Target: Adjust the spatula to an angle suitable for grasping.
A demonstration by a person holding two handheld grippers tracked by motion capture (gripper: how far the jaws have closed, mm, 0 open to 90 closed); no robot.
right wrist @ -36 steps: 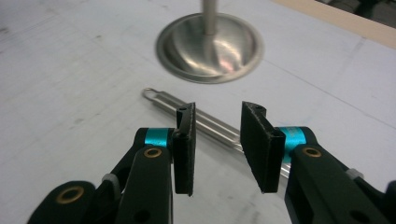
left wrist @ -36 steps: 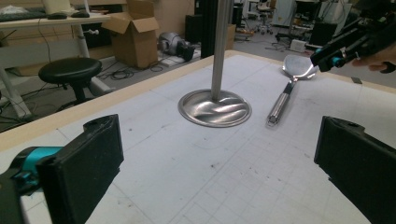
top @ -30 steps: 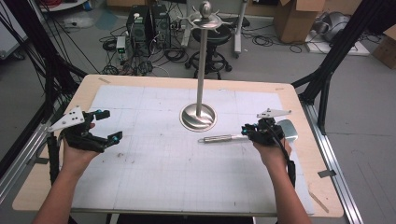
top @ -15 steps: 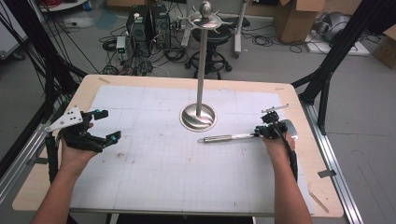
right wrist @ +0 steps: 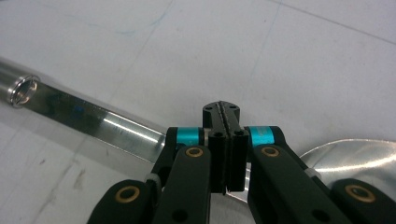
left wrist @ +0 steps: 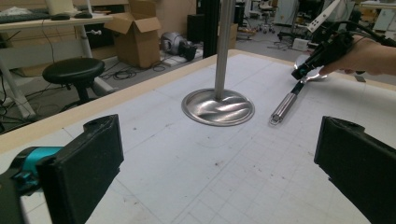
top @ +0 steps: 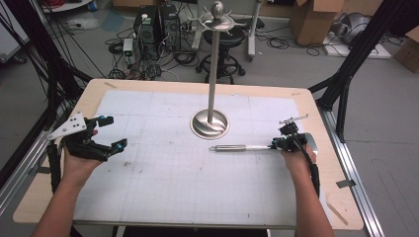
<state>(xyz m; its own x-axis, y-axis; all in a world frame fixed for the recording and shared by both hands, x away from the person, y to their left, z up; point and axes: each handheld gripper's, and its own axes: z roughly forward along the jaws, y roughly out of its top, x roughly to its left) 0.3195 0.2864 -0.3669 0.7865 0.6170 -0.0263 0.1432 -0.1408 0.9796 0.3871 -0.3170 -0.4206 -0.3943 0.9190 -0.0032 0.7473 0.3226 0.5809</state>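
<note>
The right gripper (top: pixel 276 144) is pinched tight on the flat neck of the metal spatula (top: pixel 247 147), which lies on the tabletop (top: pixel 163 197) near the stand (top: pixel 210 123). The left gripper (top: pixel 109 133) has its jaws wide apart, holding nothing.

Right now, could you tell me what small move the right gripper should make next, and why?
Probably lift gently: the right gripper has its jaws shut on the flat neck of the steel spatula, which lies on the table beside the stand.

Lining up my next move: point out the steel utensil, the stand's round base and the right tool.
steel utensil (top: pixel 232 147), high view, on its tubular handle.
stand's round base (left wrist: pixel 218 107), left gripper view, on the dished plate.
right tool (right wrist: pixel 224 121), right gripper view, at the closed tips.
</note>
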